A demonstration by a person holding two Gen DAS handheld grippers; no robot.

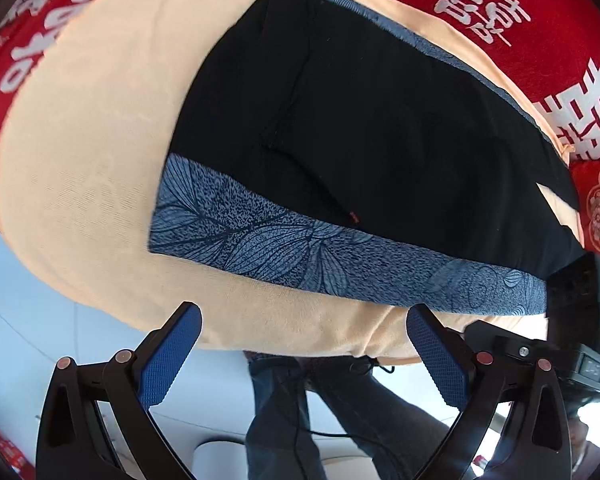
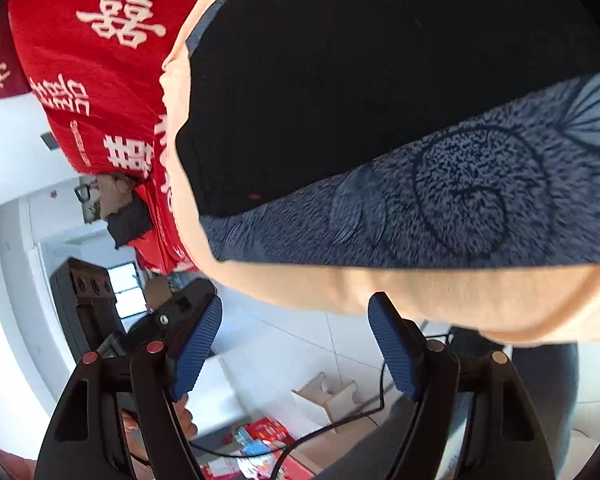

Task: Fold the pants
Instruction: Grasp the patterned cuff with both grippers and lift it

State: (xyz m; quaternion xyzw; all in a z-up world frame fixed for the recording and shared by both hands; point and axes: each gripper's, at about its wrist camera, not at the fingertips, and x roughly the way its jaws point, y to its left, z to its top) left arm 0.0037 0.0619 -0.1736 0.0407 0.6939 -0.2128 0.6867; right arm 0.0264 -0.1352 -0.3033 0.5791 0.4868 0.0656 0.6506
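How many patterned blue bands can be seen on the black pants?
2: one wide band along the pants' near edge, by the open jaws; one narrow band along the far edge. Others may be hidden underneath.

Pants (image 1: 380, 120): matt black cloth, side band of speckled blue-grey leaf-print knit. Peach cloth (image 1: 92, 160) underneath: soft, matt, faintly ribbed. Gripper pads (image 1: 168, 360): blue rubbery plastic, cross-hatched; arms smooth black plastic.

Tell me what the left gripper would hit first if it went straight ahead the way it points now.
Probably the peach cloth near its front edge, just short of the pants' blue leaf-patterned band. The left gripper is open with nothing between its fingers. Depth is hard to judge here.
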